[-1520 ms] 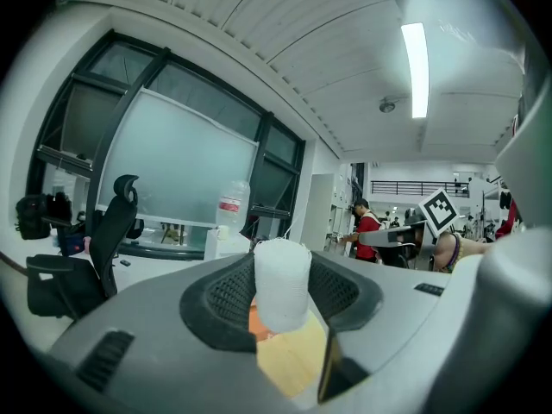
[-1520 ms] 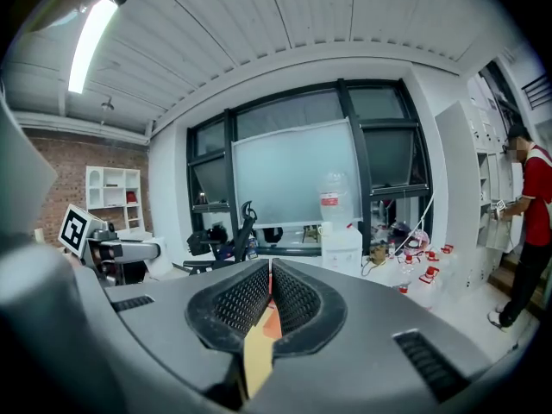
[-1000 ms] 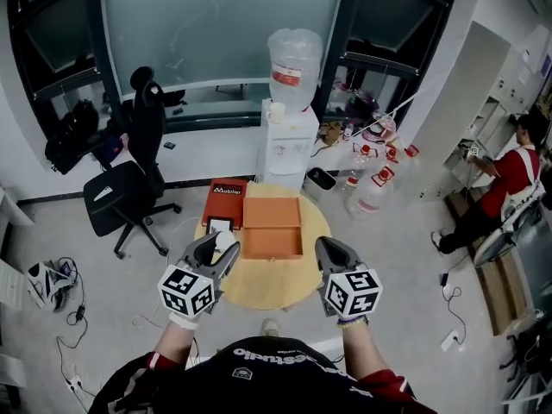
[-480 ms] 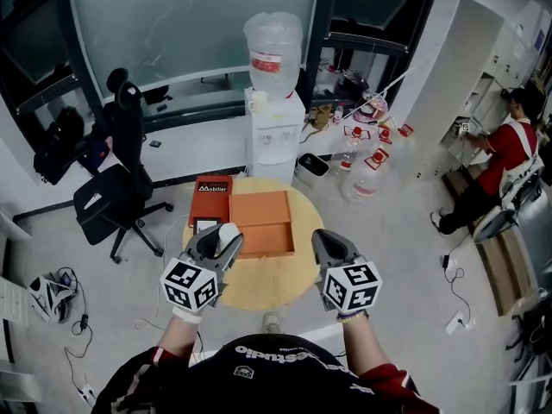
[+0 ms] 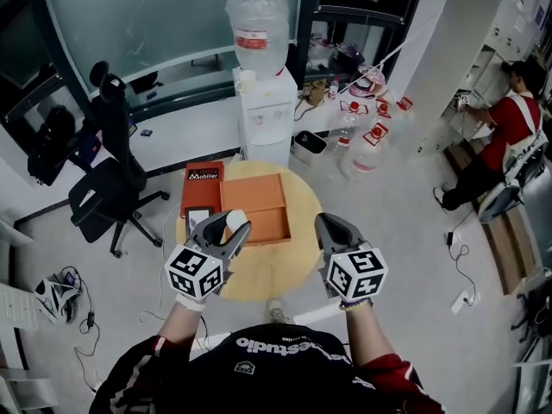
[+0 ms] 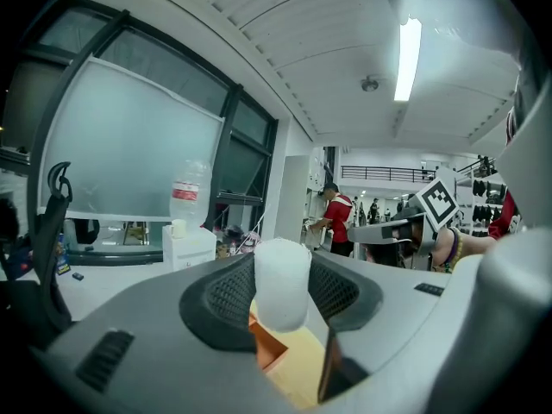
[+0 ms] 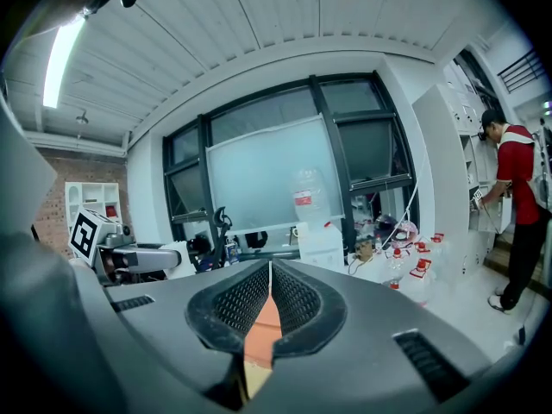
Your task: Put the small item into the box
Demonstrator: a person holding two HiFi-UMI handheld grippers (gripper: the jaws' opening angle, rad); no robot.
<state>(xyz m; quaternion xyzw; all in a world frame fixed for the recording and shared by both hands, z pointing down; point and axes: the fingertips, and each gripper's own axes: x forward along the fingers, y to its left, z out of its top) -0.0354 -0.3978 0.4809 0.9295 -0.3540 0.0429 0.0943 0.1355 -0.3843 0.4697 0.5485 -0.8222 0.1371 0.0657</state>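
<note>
Left gripper clamped on the small white item, which stood upright between the pads. The open orange box lay just ahead, slightly right, on the round table. Right gripper was shut and empty, beside the box.

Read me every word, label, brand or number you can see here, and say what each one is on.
"Mobiller" (first letter unsure): white print on the red flat pack.
"...studio", upside down, start unclear: black shirt.
Too small to read: red label on the water bottle; red tags on the floor bottles.
Marker cubes: black-and-white patterns only, no words.
</note>
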